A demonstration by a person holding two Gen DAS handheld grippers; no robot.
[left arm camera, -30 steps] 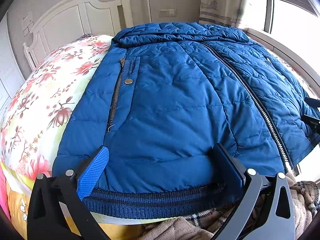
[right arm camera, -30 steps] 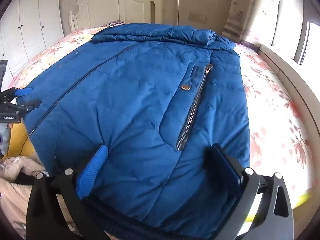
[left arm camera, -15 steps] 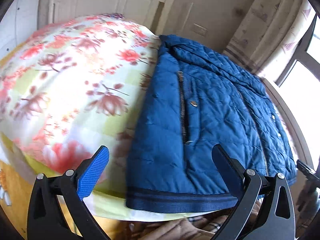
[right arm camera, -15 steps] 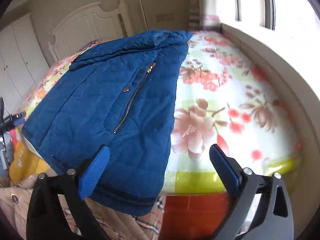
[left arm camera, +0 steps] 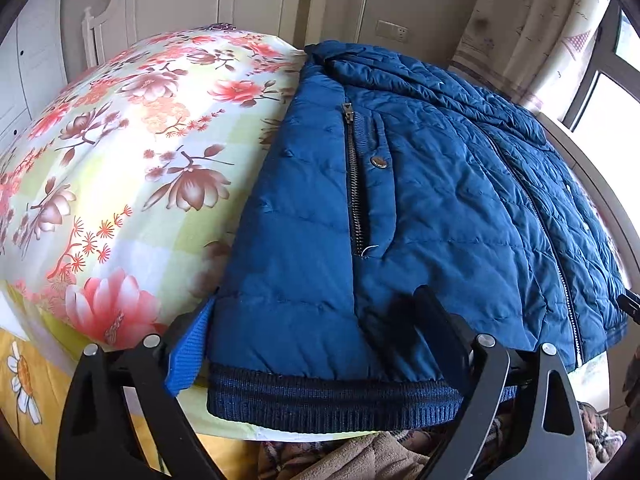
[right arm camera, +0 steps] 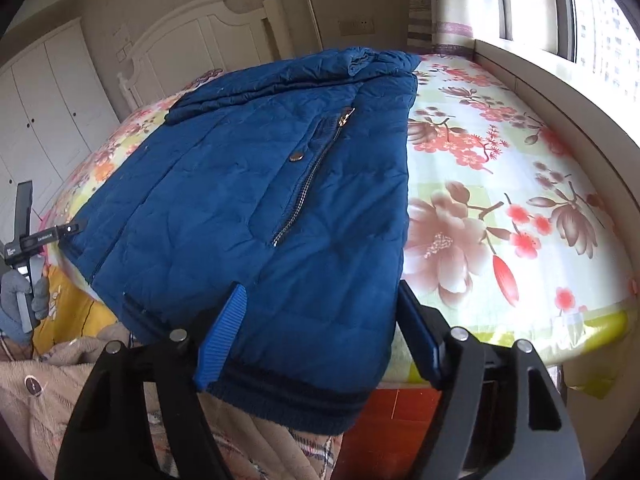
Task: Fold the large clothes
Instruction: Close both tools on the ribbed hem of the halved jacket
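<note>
A blue quilted jacket [left arm camera: 420, 200] lies front up on the floral bed sheet [left arm camera: 140, 140], its knit hem [left arm camera: 320, 400] hanging at the bed's near edge. My left gripper [left arm camera: 316, 308] straddles the jacket's lower left corner. Its jaws are closing, with the blue pad [left arm camera: 188, 356] at the side seam and the other finger resting on the fabric. My right gripper [right arm camera: 320, 292] straddles the jacket [right arm camera: 260, 180] at its lower right corner, jaws also closing with cloth between them. Neither pair pinches the cloth. A gloved hand [right arm camera: 16, 304] holds the left gripper at the right wrist view's left edge.
A white headboard [right arm camera: 200, 28] and wardrobe [right arm camera: 44, 112] stand behind the bed. A window ledge [right arm camera: 560, 92] runs along the bed's right side. A heap of beige and plaid clothes [right arm camera: 60, 392] lies below the bed's near edge.
Both grippers have shifted outward from the jacket's middle to its two bottom corners and rolled. Their jaws have narrowed around the hem corners.
</note>
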